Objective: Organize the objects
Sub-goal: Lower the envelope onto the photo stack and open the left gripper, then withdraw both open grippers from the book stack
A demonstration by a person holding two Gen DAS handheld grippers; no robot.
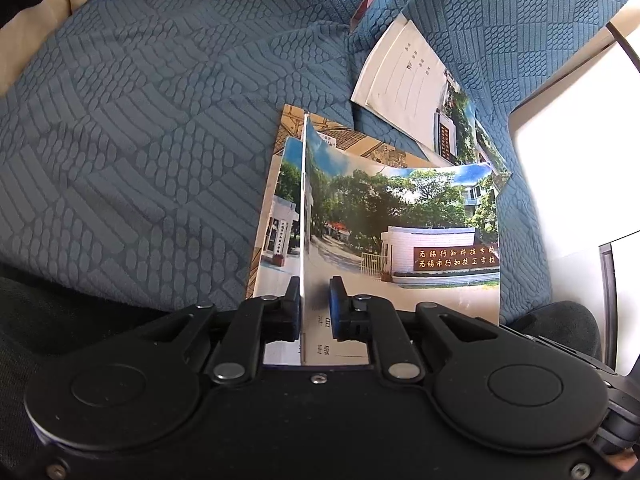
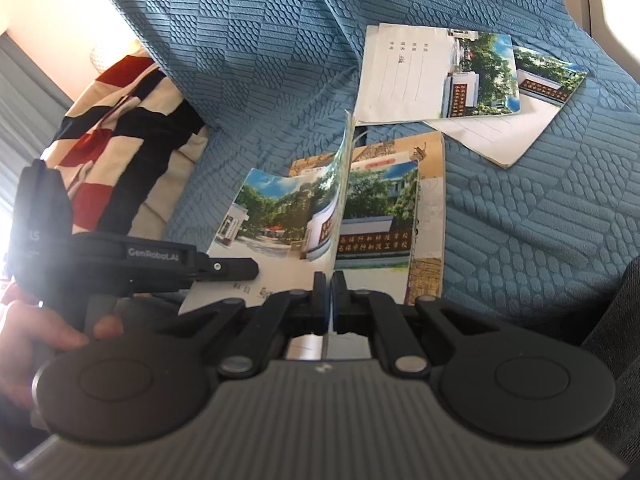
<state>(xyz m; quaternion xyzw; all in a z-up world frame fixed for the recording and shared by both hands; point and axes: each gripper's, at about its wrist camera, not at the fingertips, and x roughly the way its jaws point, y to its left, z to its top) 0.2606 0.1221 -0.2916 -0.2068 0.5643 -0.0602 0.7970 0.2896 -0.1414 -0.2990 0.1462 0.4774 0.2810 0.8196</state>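
Looked to be the stacking step on the blue sofa cover (image 1: 140, 120): held a photo-covered notebook (image 2: 276, 216) at frame centre over the pile on the brown book (image 2: 430, 216), with two more notebooks (image 2: 420, 76) loose at upper right, so next called for letting go cleanly, squaring the edges and fetching those two. Pinched the notebook's near edge at lower centre with the right hand-held gripper (image 2: 330, 280), pads clamped on the thin cover curling upward beyond them. Showed the left hand-held gripper (image 1: 316, 292) slightly apart, a sheet standing edge-on between, against the frame-left pad and clear of the blue one.
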